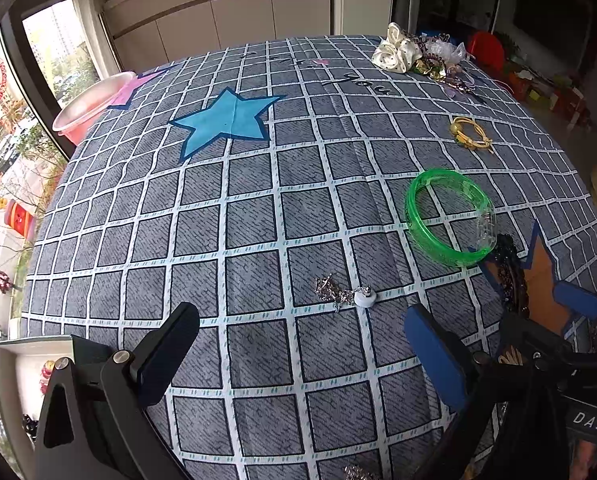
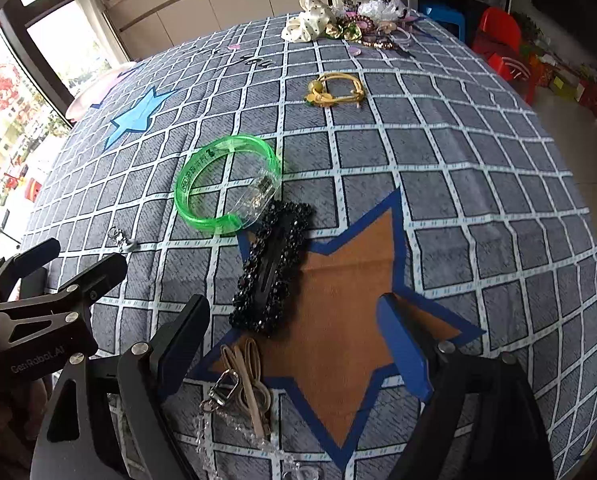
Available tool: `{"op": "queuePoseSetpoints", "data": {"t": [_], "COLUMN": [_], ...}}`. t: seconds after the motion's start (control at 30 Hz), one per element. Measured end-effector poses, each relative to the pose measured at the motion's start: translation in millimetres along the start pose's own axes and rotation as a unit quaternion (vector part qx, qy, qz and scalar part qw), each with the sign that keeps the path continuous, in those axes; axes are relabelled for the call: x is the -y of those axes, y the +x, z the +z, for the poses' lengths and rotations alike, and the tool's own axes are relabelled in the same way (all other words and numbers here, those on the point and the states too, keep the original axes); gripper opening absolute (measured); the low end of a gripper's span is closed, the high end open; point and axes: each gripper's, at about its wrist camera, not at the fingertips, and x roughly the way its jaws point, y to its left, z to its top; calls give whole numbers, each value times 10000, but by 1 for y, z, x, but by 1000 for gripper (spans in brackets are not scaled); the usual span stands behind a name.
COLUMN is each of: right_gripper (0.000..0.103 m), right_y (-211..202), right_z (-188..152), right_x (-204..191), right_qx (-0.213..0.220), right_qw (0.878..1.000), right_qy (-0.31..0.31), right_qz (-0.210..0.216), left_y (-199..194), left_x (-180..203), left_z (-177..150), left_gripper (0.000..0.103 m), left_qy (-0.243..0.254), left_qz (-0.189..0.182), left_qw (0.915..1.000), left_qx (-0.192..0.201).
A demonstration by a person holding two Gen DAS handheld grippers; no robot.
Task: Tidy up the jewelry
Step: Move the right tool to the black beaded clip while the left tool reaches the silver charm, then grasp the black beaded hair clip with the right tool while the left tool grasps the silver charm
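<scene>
On surface, orange star | black clip [image 2: 273,268] lying flat, light, stiff, beaded, slippery; pinching across narrow width | right gripper [image 2: 298,340] hanging released above | left gripper [image 1: 302,348] gaping, empty.

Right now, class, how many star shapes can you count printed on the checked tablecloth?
3: a light blue star far left of centre, an orange star with blue border under the right gripper, and a pink star partly visible at the far-left edge. Others may be hidden.
</scene>
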Motion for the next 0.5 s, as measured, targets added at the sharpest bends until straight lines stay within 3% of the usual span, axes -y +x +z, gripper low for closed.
{"op": "queuePoseSetpoints", "data": {"t": [0.1, 0.2, 0.27, 0.33, 0.37, 0.43, 0.47, 0.5], "right_gripper": [87, 85, 81, 75, 67, 50, 35, 31], "right_y": [4, 9, 9, 7, 6, 3, 2, 1], "right_z": [4, 7, 6, 6, 6, 6, 7, 7], "right_x": [-4, -11, -14, -15, -15, -15, -15, -14], "right_qx": [21, 47, 94, 125, 144, 167, 170, 166], "right_qw": [9998, 9984, 9972, 9971, 9970, 9970, 9970, 9972], "right_qy": [-146, -409, -562, -598, -612, -628, -640, -630], "right_qz": [-161, -400, -478, -457, -449, -427, -396, -367], "left_y": [9, 12, 12, 10, 9, 7, 6, 5], "left_x": [1, 3, 5, 7, 9, 13, 15, 15], "left_z": [2, 2, 2, 3, 3, 4, 4, 4], "left_gripper": [100, 89, 87, 71, 66, 42, 40, 32], "left_qy": [-26, -30, -15, 35, 79, 180, 228, 234], "left_qz": [-60, -181, -202, -279, -304, -370, -372, -398], "left_qw": [9999, 9997, 9997, 9996, 9995, 9992, 9990, 9989], "left_qx": [-124, -139, -142, -73, -53, -26, -31, -28]}}
